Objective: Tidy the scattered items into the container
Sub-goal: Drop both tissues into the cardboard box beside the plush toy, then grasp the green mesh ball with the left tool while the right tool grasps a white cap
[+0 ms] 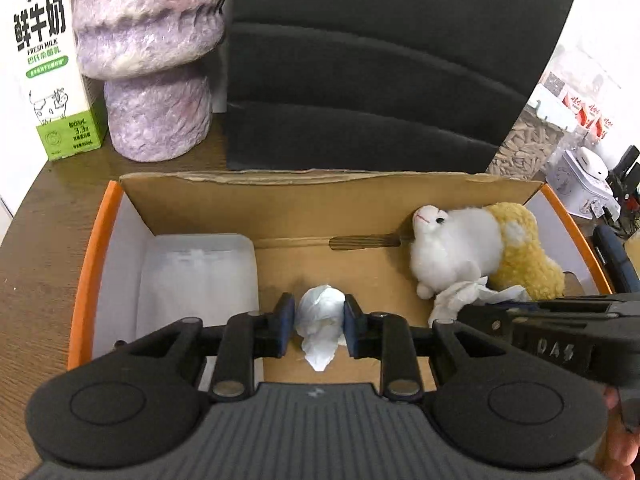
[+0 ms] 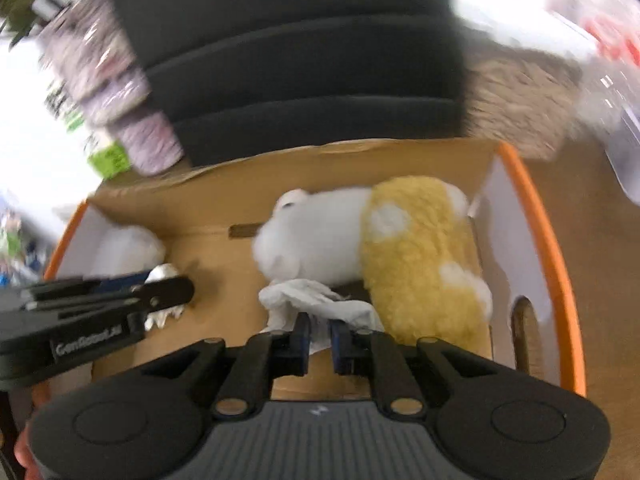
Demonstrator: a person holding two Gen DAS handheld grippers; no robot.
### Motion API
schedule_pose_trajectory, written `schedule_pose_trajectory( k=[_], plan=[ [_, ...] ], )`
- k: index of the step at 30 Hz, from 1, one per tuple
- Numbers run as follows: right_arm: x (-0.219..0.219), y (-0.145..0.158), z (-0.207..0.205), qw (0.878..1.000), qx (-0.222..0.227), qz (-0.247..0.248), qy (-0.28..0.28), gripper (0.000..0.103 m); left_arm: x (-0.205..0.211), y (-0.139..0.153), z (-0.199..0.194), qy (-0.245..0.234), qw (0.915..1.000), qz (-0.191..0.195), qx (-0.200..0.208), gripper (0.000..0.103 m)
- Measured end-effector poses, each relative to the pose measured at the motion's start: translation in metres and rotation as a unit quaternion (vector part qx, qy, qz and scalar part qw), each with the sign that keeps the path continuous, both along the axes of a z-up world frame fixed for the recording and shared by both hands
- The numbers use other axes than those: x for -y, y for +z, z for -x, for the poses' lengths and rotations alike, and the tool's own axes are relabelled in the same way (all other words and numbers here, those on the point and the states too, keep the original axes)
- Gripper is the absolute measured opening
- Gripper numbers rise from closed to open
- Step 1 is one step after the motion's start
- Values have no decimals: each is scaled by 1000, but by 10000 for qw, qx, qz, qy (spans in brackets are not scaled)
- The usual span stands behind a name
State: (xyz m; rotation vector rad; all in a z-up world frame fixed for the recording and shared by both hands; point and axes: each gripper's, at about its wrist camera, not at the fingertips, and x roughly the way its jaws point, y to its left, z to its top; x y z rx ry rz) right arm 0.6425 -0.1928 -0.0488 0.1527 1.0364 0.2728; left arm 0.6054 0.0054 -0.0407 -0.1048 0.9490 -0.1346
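Note:
A cardboard box with an orange rim [image 1: 92, 264] stands open on the wooden table. My left gripper [image 1: 319, 320] hangs over the box's front middle, its blue pads against a crumpled white tissue wad [image 1: 320, 312]. To its right, my right gripper [image 2: 320, 336] is over the box floor with a second crumpled tissue [image 2: 312, 300] between its narrow-set pads; the paper spills forward against a white and yellow plush toy [image 2: 416, 248]. In the left wrist view the plush [image 1: 460, 248] lies in the box's right end. A clear plastic bag [image 1: 200, 272] fills the left end.
Behind the box are a black chair back [image 1: 380, 60], a milk carton [image 1: 48, 60] and a purple fuzzy mushroom-shaped object [image 1: 156, 60]. A jar of seeds [image 1: 524, 148] and a white tin [image 1: 580, 184] stand at the back right. A brown stick [image 1: 364, 241] lies along the box's far wall.

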Motion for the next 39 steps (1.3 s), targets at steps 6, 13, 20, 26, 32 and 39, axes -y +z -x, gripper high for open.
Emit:
schedule_pose_trajectory(
  k=[6,13,20,26,32,39],
  plan=[
    [3,3,0,9999,-58,1,-153,46,11,5,-2,-232,9994,-243,35,55],
    [1,64,29,9990,275,355,16,61,-7,67,25,311,9994,-136,-14,75],
    [16,142,80,9946,862,570,-52,79,-49,135,89,771,9969,40,147,83],
    [30,181,135,9904,1160,754,57,84,-81,181,155,938,9940,-195,526,95],
    [47,190,186,9886,1285,765,145,85,-77,175,221,760,9924,-614,752,97],
    [61,161,265,9833,1472,922,537,87,-71,122,326,211,9959,-88,881,101]
  ],
)
